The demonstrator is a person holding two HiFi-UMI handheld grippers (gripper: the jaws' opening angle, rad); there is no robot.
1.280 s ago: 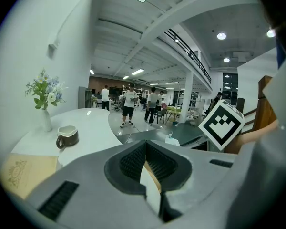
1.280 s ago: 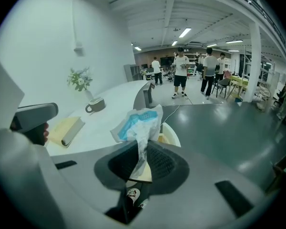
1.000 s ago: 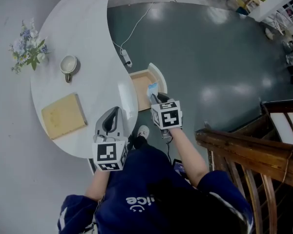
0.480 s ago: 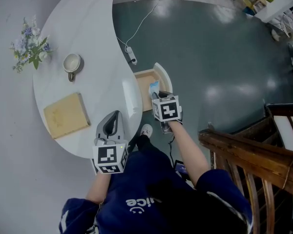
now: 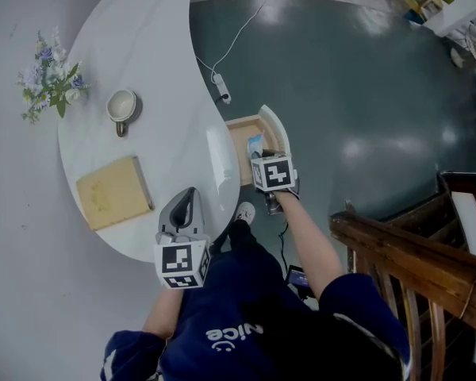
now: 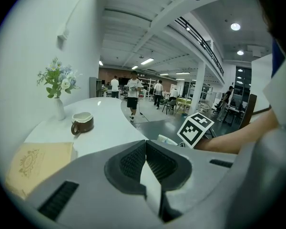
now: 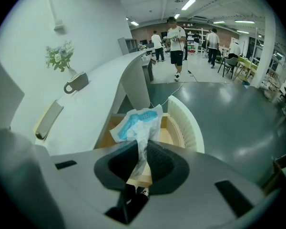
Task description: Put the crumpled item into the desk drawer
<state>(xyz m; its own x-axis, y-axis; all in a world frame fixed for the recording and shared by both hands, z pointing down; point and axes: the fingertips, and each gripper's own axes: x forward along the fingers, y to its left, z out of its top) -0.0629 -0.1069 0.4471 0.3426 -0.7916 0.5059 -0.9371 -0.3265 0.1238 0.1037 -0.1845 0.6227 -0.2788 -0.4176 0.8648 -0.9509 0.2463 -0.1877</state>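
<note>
The right gripper, centre of the head view, is pinching a crumpled item, a white and blue wrapper. In the right gripper view the jaws of the right gripper are closed on the wrapper's thin lower end, and the rest of the crumpled item fans out above them. From above, the wrapper lies over the open drawer. Whether it touches the drawer cannot be told. The drawer has a light wooden inside and a curved white ribbed front. It is pulled out from the right edge of the counter.

The left gripper, lower left of centre, has its jaws pressed together at the tips with nothing between them. This shows plainly in the left gripper view. It is over the counter's near edge.

The white curved counter carries three things, well apart from each other. They are one brown and white mug, one small vase of flowers at the far left, and one flat tan board near the left gripper.

On the dark floor above the drawer lies one power strip with a white cable. A shoe shows just below the drawer. Dark wooden furniture fills the lower right. Several people stand far off in both gripper views.
</note>
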